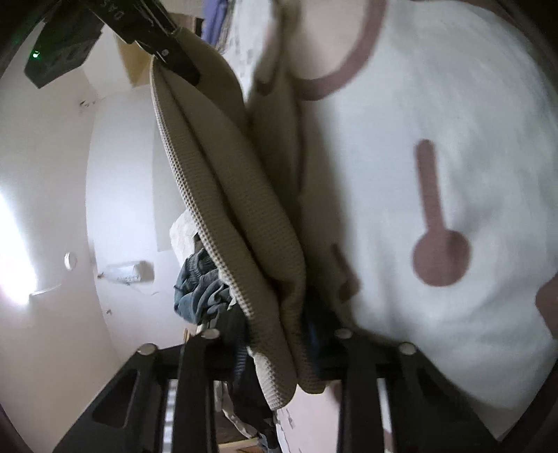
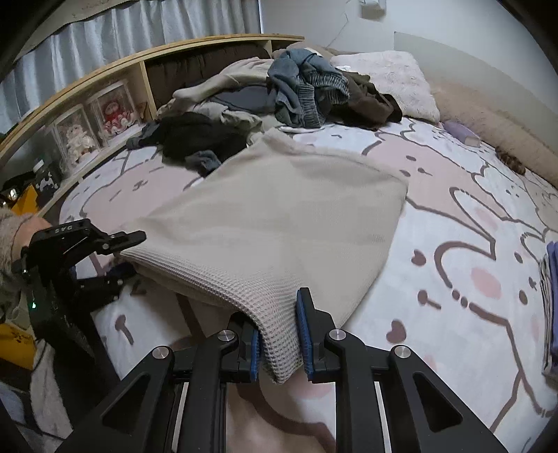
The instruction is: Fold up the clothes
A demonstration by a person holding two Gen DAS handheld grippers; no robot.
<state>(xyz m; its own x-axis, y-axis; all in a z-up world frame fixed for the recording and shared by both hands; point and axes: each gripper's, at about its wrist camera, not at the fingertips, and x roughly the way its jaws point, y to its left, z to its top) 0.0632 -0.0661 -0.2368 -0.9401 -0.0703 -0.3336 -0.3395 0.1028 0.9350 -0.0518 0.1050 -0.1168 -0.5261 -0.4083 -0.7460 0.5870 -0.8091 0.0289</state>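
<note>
While the right gripper (image 2: 279,343) is clamping one corner of the beige waffle-knit garment (image 2: 275,223), the left gripper (image 2: 120,256) is pinching another, stretching it above the patterned bedsheet (image 2: 453,251).

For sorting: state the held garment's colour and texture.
Beige waffle-knit garment, clearest in the right wrist view.

White wall (image 2: 453,21); grey curtains (image 2: 115,28); wooden headboard (image 2: 139,73)

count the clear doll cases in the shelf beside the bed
2, side by side in one shelf compartment: one case holds a white plush, the other a red one. More may sit hidden further along the shelf.
</note>
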